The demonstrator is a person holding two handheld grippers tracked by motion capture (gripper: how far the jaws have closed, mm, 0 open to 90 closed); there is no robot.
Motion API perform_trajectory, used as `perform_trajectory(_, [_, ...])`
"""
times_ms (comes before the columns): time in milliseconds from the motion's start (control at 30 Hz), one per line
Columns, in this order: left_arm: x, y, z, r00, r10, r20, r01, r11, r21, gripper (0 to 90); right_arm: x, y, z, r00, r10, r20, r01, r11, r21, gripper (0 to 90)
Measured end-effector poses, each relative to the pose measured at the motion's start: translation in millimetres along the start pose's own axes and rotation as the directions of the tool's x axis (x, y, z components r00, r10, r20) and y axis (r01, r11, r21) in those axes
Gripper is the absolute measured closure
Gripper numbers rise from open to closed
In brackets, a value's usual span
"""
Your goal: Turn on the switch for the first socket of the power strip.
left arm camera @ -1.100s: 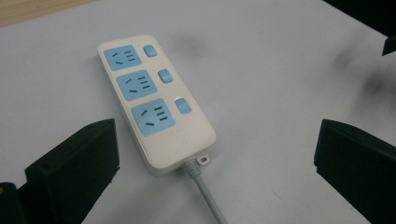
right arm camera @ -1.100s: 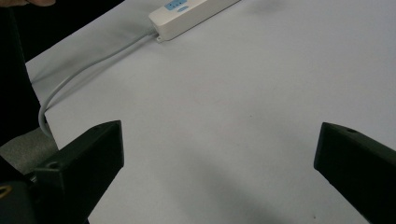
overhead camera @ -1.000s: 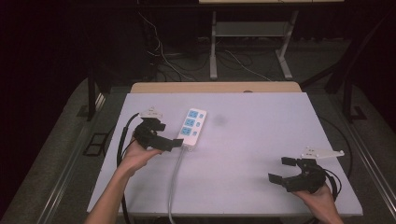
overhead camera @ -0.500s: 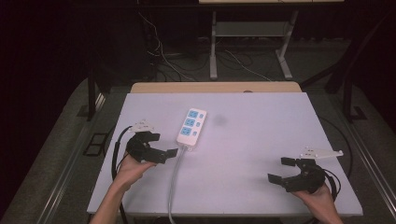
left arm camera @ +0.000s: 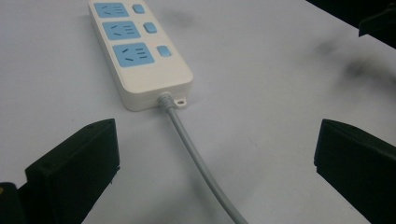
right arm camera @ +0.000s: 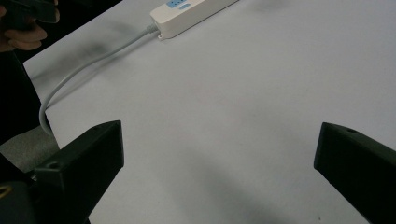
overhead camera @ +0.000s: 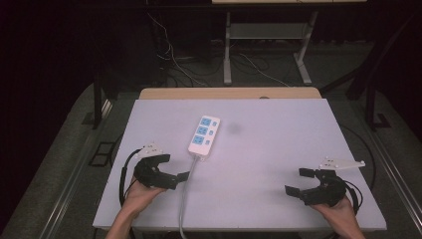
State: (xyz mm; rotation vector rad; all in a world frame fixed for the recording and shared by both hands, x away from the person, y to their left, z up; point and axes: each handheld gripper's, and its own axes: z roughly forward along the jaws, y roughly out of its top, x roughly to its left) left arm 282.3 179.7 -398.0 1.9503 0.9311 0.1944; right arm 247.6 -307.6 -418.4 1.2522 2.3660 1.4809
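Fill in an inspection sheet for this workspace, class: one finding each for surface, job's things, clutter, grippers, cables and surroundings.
Surface: pale table top, a faint dark smudge beyond the strip.
Job's things: white power strip with three blue sockets, lying flat, nothing plugged in.
Clutter: nothing seen.
Grippers: left gripper open, beside the strip's cord; right gripper open, near the table's right front corner, holding nothing.
Cables: grey cord runs from the strip over the front edge.
Surroundings: dark floor, loose wires and a metal stand behind the table.
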Motion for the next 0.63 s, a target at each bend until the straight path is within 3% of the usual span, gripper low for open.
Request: perform_trajectory(633, [-13.4,-29.7,-3.0,0.9999,-0.007,0.01,0.007,0.999,-0.045,0.0,0.4,-0.9,1.4,1.0,-0.002,-0.006,0.002,1.0,-0.001,1.3])
